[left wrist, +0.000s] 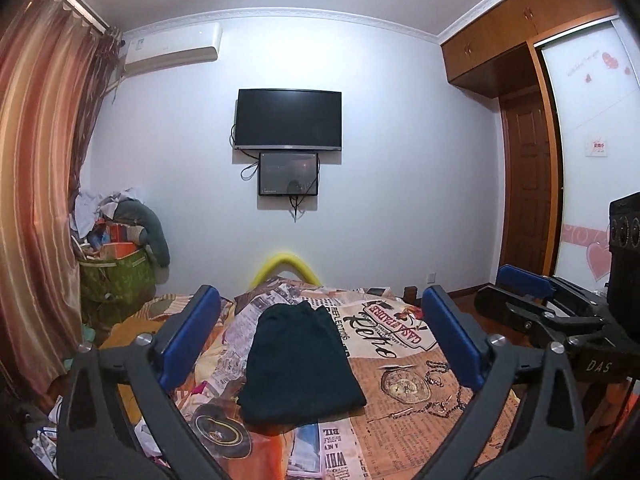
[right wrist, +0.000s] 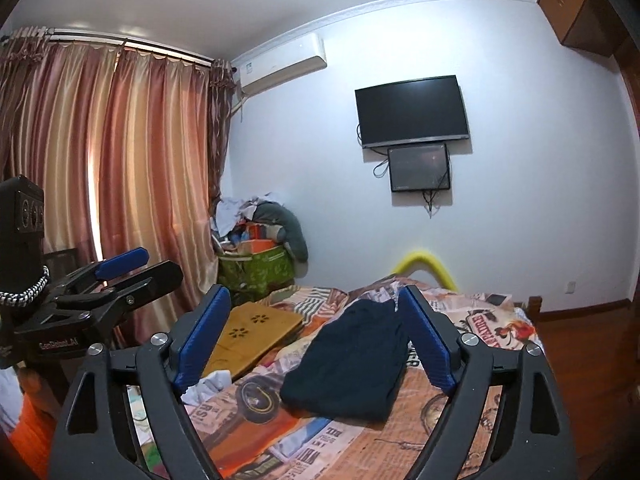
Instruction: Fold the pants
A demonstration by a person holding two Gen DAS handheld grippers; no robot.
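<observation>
The dark pants (left wrist: 298, 364) lie folded into a compact rectangle on the patterned bedspread (left wrist: 400, 416), and the same pants (right wrist: 352, 360) show in the right wrist view. My left gripper (left wrist: 320, 300) stands open, level, well back from the pants, nothing between its blue pads (left wrist: 188, 336). My right gripper (right wrist: 314, 300) is also open and empty, its blue pads (right wrist: 426, 340) framing the pants from a distance. The right gripper (left wrist: 520, 280) appears at the right edge of the left view, and the left gripper (right wrist: 124, 260) at the left of the right view.
A wooden lap tray (right wrist: 256, 334) lies on the bed left of the pants. A green basket (right wrist: 256, 272) piled with clothes stands in the corner by the curtains (right wrist: 120, 160). A yellow arch (left wrist: 284, 266) rises at the bed's far end. Wardrobe (left wrist: 532, 120) stands to the right.
</observation>
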